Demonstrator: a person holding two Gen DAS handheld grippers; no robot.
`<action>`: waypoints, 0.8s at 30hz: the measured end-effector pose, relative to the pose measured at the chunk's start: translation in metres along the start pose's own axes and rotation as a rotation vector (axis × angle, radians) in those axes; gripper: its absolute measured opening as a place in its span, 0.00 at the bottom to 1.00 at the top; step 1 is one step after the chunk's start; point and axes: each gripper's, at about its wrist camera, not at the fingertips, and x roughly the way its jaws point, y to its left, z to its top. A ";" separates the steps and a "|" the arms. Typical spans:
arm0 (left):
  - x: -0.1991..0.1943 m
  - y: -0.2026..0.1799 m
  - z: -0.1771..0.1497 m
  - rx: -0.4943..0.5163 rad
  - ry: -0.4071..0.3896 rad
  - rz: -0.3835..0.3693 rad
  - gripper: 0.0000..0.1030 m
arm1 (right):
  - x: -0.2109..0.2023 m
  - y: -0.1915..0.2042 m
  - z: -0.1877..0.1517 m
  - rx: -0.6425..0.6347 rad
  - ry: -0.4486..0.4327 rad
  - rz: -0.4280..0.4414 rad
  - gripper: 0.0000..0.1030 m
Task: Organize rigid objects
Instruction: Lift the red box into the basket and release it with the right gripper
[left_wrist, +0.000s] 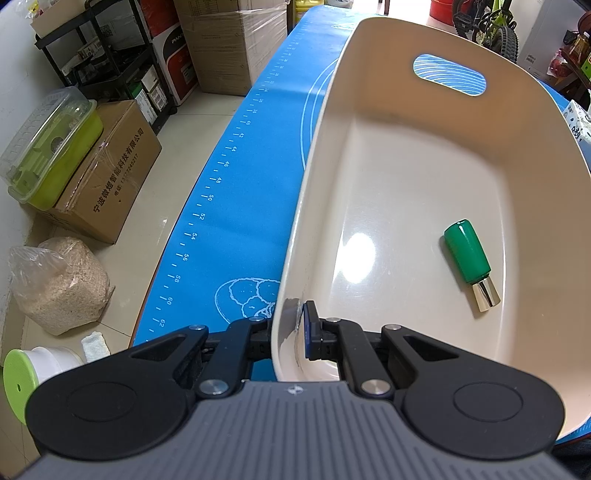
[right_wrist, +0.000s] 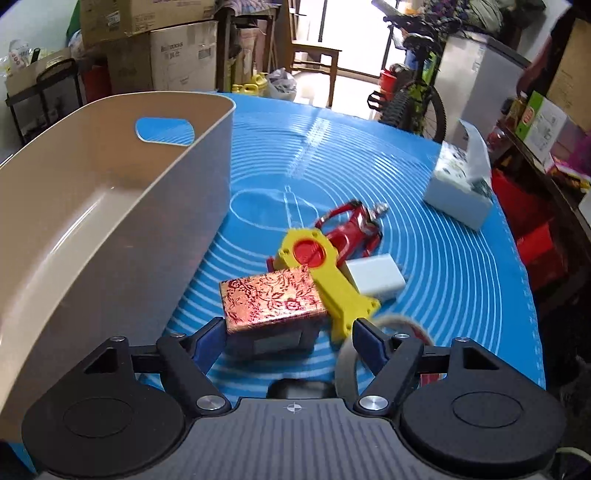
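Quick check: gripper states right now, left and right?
Left gripper: shut on the bin rim.
Right gripper: open, jaws either side of the floral box, not gripping.

The left hand-held gripper (left_wrist: 295, 332) clamped the near rim of a beige bin (left_wrist: 406, 177) on the blue-matted worktop (left_wrist: 240, 177), with a green-handled piece (left_wrist: 467, 254) lying inside.

Blue mat (left_wrist: 236, 206) ruler numbers 40 to 62, cardboard box (left_wrist: 107, 177) printed 宁波微煜智能科技有限公司
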 end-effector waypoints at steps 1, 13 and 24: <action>0.000 0.000 0.000 0.001 0.000 0.000 0.11 | 0.004 0.002 0.003 -0.017 -0.002 0.003 0.77; -0.001 0.001 0.001 0.000 0.001 0.000 0.11 | 0.013 0.010 0.016 -0.065 -0.010 0.029 0.61; -0.001 0.001 0.001 0.000 0.002 0.001 0.11 | -0.082 0.020 0.063 -0.018 -0.314 0.056 0.61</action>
